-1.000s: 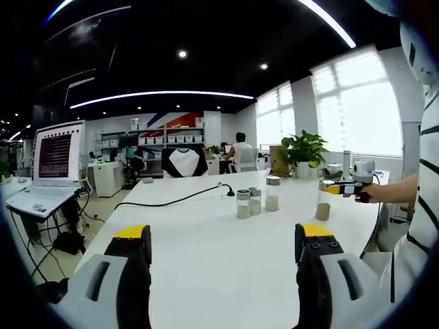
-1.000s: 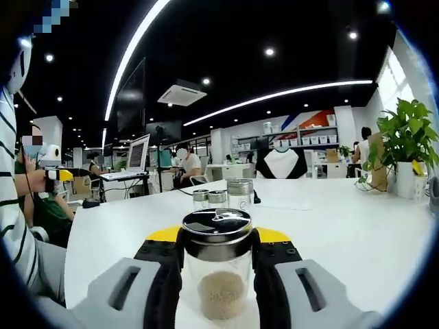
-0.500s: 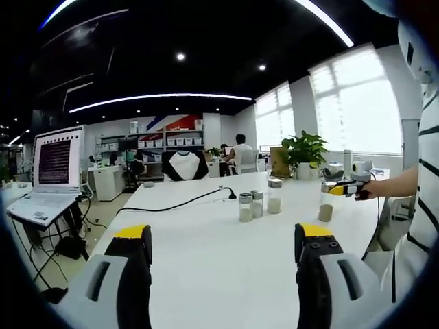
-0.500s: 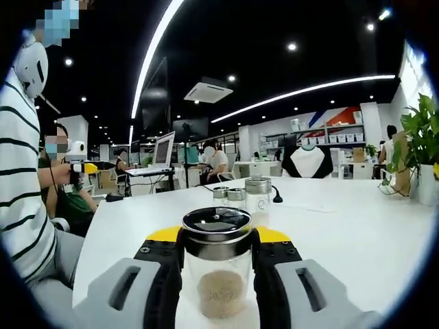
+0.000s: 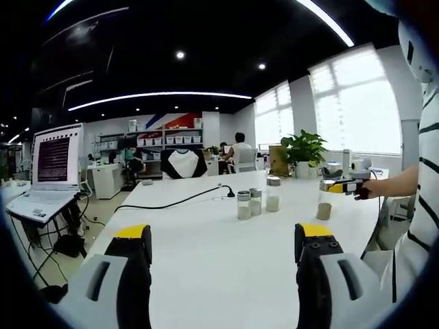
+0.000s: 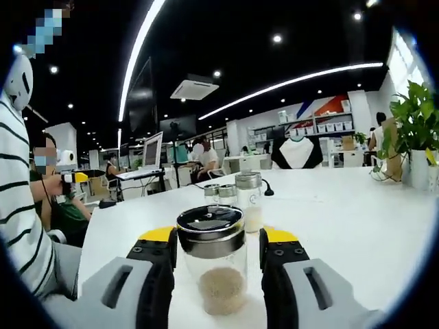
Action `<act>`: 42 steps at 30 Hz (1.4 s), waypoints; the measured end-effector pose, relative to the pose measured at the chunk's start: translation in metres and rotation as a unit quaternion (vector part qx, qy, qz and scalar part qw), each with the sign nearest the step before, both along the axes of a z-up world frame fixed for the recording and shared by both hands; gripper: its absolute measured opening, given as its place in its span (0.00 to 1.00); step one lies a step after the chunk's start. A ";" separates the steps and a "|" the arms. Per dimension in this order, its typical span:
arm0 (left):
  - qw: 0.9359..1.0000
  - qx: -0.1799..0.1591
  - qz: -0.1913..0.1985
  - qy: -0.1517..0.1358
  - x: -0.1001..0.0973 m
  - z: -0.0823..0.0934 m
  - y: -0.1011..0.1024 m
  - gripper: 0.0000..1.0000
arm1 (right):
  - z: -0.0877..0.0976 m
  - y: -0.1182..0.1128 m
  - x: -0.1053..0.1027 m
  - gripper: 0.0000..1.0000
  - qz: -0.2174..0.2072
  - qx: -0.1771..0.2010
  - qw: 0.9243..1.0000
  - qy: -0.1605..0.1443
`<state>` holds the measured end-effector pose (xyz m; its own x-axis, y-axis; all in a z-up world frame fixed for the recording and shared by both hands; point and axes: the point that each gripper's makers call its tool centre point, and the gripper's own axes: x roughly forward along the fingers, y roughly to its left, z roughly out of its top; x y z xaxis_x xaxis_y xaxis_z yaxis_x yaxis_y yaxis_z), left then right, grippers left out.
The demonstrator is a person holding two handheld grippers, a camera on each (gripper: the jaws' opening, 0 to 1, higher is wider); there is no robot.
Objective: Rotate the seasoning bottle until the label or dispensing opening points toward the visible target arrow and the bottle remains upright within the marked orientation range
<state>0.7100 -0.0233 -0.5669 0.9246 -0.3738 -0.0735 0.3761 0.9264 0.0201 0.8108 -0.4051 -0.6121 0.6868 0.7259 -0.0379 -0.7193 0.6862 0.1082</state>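
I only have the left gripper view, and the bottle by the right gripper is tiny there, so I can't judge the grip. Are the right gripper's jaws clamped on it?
Observer: No. In the right gripper view, the right gripper stands open around the clear glass seasoning bottle with a dark glossy lid, and a gap shows beside one jaw.
Operator: Is the bottle upright?
Observer: Yes. It stands upright on the white table, with its lid level.
Operator: What's inside it?
Observer: Tan granules lie in a low heap at the bottom. The glass above them is empty.
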 end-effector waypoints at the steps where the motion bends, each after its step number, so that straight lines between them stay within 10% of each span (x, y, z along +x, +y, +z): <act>1: 1.000 -0.001 0.000 0.000 0.000 0.000 0.000 0.90 | 0.001 0.000 -0.002 0.50 -0.006 0.001 1.000 0.001; 9: 0.999 -0.033 -0.008 -0.001 0.001 0.001 -0.007 0.90 | 0.027 -0.013 0.000 0.44 -0.133 0.045 0.990 -0.014; 15: 1.000 -0.025 -0.010 0.001 0.002 -0.001 -0.007 0.90 | 0.016 -0.015 -0.001 0.47 -0.189 -0.031 0.981 -0.006; 24: 0.999 -0.017 -0.026 -0.005 0.013 0.007 -0.018 0.90 | 0.010 -0.021 0.002 0.47 -0.268 0.020 0.963 0.010; 42: 1.000 -0.010 -0.016 0.002 0.006 0.003 -0.007 0.90 | 0.001 -0.007 0.012 0.41 -0.256 -0.075 0.964 -0.005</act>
<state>0.7162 -0.0307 -0.5636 0.9117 -0.4051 -0.0689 0.4060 0.9139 0.0004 0.8227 -0.4123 -0.6110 0.9540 0.2795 -0.1081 -0.2837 0.9586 -0.0256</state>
